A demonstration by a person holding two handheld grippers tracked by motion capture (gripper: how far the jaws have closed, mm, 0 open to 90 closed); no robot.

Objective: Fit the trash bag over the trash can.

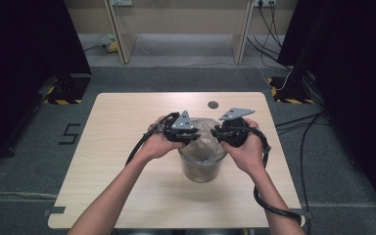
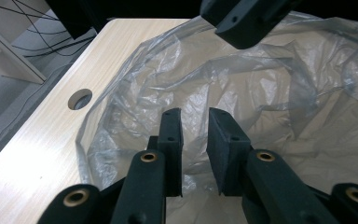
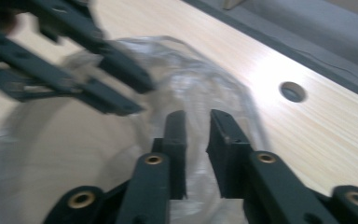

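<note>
Two grippers (image 1: 206, 133), plastic bag (image 1: 203, 147) between

text: "5" | on: grey floor (image 1: 39, 147) left of table (image 1: 127, 147)

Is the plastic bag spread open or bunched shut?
Spread open: the plastic bag billows wide around a hollow middle, lining the bin.

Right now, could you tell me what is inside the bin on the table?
A clear plastic bag lines the bin, bunched over its rim. Nothing else shows through it; the bottom is hidden by crumpled film.
</note>
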